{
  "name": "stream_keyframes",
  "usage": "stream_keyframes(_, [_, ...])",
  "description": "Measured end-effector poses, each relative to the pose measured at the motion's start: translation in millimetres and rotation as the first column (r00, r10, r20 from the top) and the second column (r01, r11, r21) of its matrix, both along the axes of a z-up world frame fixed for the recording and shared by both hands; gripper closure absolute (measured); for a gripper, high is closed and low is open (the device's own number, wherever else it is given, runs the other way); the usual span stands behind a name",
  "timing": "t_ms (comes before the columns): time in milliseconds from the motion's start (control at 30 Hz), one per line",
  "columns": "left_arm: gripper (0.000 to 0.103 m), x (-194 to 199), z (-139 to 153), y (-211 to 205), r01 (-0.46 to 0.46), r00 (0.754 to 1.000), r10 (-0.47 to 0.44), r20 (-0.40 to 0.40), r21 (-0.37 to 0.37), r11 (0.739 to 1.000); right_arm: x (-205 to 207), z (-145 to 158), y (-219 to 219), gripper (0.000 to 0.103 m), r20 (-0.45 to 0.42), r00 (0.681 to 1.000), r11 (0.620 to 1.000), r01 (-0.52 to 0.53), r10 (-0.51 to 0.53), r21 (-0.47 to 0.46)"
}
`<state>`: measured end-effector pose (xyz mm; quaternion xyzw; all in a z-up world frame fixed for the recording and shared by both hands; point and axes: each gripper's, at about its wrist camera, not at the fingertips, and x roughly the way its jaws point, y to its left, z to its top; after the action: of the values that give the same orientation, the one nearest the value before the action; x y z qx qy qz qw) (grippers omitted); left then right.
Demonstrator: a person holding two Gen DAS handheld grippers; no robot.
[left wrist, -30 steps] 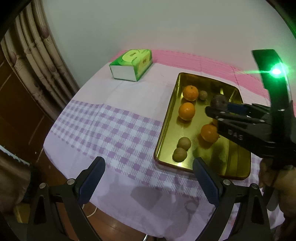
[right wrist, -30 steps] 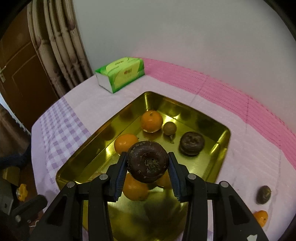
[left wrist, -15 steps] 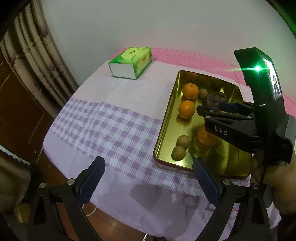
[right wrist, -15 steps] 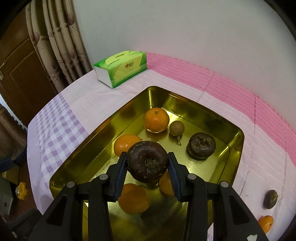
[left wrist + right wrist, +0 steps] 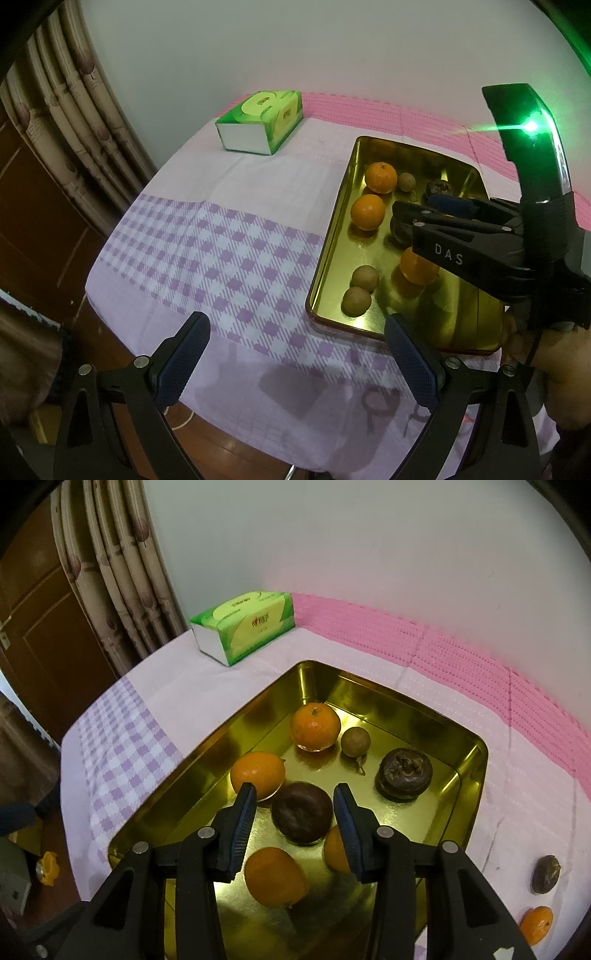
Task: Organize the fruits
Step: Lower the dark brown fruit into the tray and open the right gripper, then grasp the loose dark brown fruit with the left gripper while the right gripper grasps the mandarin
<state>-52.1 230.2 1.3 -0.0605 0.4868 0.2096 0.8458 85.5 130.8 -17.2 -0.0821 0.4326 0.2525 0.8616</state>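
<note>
A gold tray (image 5: pixel 469 753) (image 5: pixel 332 236) on the table holds several oranges, small brown fruits and two dark mangosteens. My right gripper (image 5: pixel 295 797) is open just above the tray. A dark mangosteen (image 5: pixel 302 812) lies on the tray floor between and just beyond its fingers, apart from them. A second mangosteen (image 5: pixel 404 773) sits at the tray's right. Another mangosteen (image 5: pixel 546 874) and an orange (image 5: pixel 537 925) lie on the cloth right of the tray. My left gripper (image 5: pixel 295 365) is open and empty over the table's near edge.
A green tissue box (image 5: pixel 245 626) (image 5: pixel 260 122) stands at the table's far left corner. A curtain (image 5: pixel 122 572) and a wooden door hang to the left. The right gripper's body (image 5: pixel 480 243) reaches over the tray in the left wrist view.
My right gripper moved forward and down over the tray, then opened. The mangosteen it held now lies on the tray floor. The left gripper stayed put.
</note>
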Motion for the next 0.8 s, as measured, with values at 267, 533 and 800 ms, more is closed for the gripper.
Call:
stream_keyframes(267, [0.008,-1.6,-3.5,-0.2,0.004,1.0,-0.004,-0.005,0.015,1.0,-14.3,15.3,-16.9,0.056,0.041,0.999,0.997,0.031,-0.034,0.071])
stream_keyframes(533, [0.008,-0.3,-4.8,-6.0,0.013,1.0,-0.013,-0.011,0.047,0.999,-58.6,33.5,-95.5,0.053,0.111,0.978,0.975,0.159,-0.178,0.157])
stream_keyframes(800, [0.008,-1.8,4.5,-32.3,0.102,0.994,-0.105,0.021,0.105,0.989,-96.8,8.6,-238.4,0.046,0.116,0.894,0.901,0.431,-0.433,0.04])
